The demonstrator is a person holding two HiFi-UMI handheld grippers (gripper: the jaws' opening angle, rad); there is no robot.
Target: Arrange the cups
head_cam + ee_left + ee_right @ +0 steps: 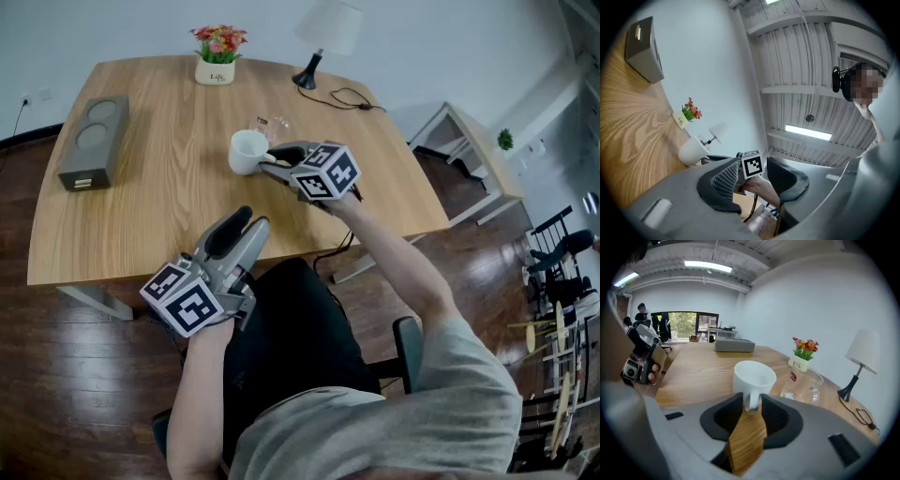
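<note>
A white cup [247, 150] stands upright on the wooden table [141, 225], its handle turned toward me. My right gripper [270, 161] reaches down to it, and in the right gripper view its jaws [752, 406] are closed on the handle of the white cup [753, 376]. A clear glass cup [272, 125] stands just behind and to the right of the white one, also seen as the glass cup [804, 385] in the right gripper view. My left gripper [242, 225] hovers at the table's front edge, tilted up, open with nothing between its fingers [726, 180].
A grey box [94, 141] with two round recesses lies at the table's left. A flower pot [217, 54] and a lamp [323, 37] with a black cable [352, 98] stand along the far edge. A white side table [469, 150] is off to the right.
</note>
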